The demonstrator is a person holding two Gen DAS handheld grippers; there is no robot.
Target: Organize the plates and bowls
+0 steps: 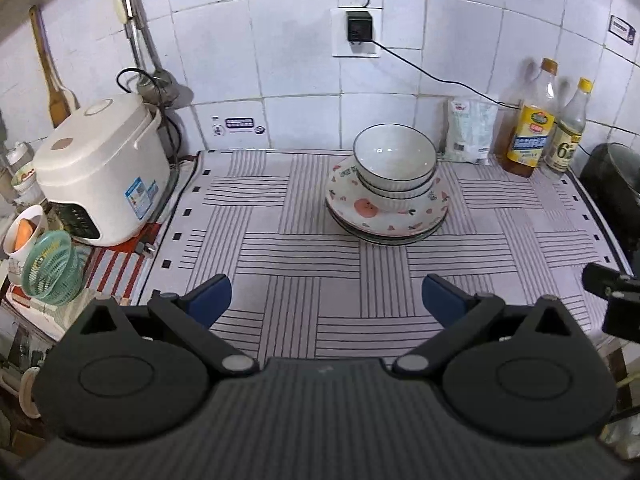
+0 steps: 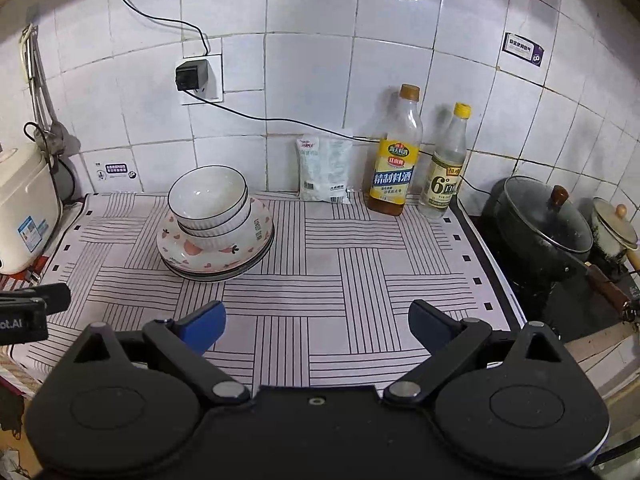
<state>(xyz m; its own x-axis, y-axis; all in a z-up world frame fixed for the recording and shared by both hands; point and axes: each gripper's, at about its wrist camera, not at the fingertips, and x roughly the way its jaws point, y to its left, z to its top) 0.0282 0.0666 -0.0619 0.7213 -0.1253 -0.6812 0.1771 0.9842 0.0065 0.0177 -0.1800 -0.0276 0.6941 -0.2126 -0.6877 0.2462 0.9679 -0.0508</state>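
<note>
Plates lower in the stack [image 1: 384, 236] show only as thin rims under the fruit-print plate [image 1: 372, 216], so their count is hard to make out. Two ribbed white bowls [image 1: 394, 160] nest on top, the upper one with nothing visible inside. The stack sits toward the back of the striped cloth [image 1: 280, 248] covering the tabletop, near the tiled wall.

Left hand-held gripper [image 1: 326, 296] hovers over bare cloth in front of the stack, its blue fingers [image 1: 210, 298] spread wide and holding nothing. Right hand-held gripper [image 2: 318, 322] hangs likewise apart and empty, the stack [image 2: 216, 240] off to its left and well clear. Each camera catches only a black corner of the other tool at its frame edge.

A white rice cooker [image 1: 100, 172] stands at the left, partly cut off in the right view. Beside it a green basket [image 1: 50, 268] and a cup [image 1: 24, 236] with something orange inside crowd the edge. A white packet [image 2: 324, 170] leans on the wall beside two bottles [image 2: 394, 152]. A lidded black pan [image 2: 544, 232] and small pot [image 2: 612, 232] sit at far right. A cable [image 2: 280, 120] runs from the wall plug [image 2: 192, 74] behind the bottles.
</note>
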